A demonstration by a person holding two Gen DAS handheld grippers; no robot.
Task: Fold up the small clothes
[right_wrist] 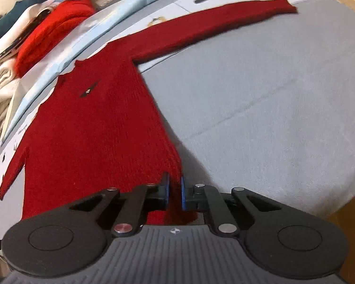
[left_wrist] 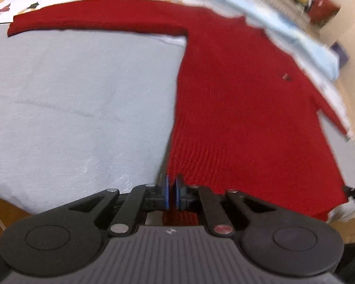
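Well — red sweater (right_wrist: 94,127) chest emblem (right_wrist: 88,91) small, unreadable.

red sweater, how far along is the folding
Done: the red sweater lies spread flat on the grey sheet, sleeves out. In hand: the left tongs and right tongs are each shut on a bottom hem corner. Left: every fold; none shows yet, body and sleeves still unfolded.
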